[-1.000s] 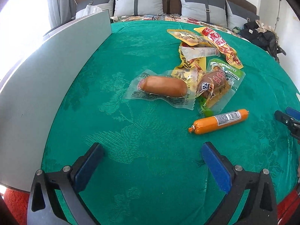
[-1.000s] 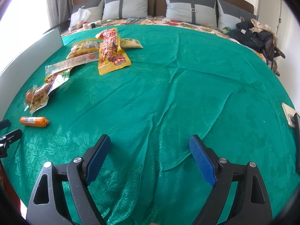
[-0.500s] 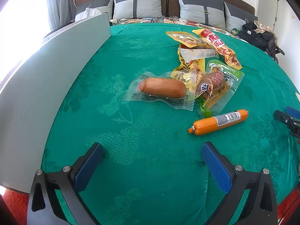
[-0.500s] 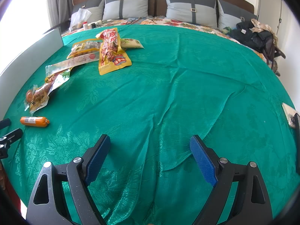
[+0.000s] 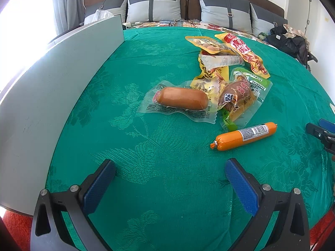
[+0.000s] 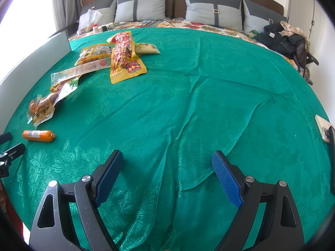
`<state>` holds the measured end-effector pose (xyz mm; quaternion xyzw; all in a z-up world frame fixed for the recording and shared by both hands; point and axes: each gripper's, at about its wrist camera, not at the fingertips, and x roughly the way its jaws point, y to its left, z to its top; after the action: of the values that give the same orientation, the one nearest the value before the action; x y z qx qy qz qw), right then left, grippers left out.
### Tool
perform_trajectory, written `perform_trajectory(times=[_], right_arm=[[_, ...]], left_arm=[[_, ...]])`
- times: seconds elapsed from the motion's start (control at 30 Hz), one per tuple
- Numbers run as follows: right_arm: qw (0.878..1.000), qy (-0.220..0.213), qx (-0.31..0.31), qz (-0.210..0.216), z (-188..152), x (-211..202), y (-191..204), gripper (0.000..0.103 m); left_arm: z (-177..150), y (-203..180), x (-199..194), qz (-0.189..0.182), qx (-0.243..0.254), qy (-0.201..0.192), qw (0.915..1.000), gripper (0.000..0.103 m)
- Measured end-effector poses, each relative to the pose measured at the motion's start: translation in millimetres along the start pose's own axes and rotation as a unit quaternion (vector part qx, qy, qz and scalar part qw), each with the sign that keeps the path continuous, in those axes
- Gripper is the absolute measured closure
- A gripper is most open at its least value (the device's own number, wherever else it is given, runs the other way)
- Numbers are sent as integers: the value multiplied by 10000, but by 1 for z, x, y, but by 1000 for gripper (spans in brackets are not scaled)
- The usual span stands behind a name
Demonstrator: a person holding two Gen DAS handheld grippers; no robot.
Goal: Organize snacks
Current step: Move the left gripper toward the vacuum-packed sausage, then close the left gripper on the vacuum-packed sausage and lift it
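Snacks (image 5: 222,77) overlapping, lower packets half hidden; right tongs (image 5: 322,132) cropped

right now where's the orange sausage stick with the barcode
In the left wrist view the orange sausage stick lies alone on the green cloth, right of centre, just in front of the green-edged snack pack and nearest the open left gripper.
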<state>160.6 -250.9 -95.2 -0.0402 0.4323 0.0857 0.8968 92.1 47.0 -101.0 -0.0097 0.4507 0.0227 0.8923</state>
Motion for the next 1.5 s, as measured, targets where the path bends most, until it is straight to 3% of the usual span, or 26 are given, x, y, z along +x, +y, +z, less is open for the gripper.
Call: perform_trajectory(times=[0.13,0.4,0.67,0.83,1.0,1.13,1.23,1.37,1.5], right_arm=[[10000,0,1,2,0,0,0,13],[10000,-1,1,3,0,0,0,13],[10000,-2,0,3,0,0,-1,13],[10000,-2,0,6,0,0,-1,13],[10000,-2,0,7,-1,0,-1,13],[10000,-2,0,8,-1,0,-1,13],[10000,-3,0,8,-1,-1,-1,13],[10000,-6,2,16,-1,-1,-1,13],[10000,-4,0,10,-1,-1,-1,13]], left_arm=[[2,1,1,-8,-4,104,9999,0],[3,16,-1,-97,18,782,9969,0],[27,-1,-15,-594,372,434,9966,1],[35,-22,-4,-774,415,540,9947,1],[39,-46,13,-1418,222,638,9876,1],[48,-82,22,-1706,227,588,9833,1],[60,-104,24,-2234,51,703,9722,1],[69,-98,8,-2149,-23,507,9753,1],[88,-35,-4,-1569,-605,180,9856,1]])
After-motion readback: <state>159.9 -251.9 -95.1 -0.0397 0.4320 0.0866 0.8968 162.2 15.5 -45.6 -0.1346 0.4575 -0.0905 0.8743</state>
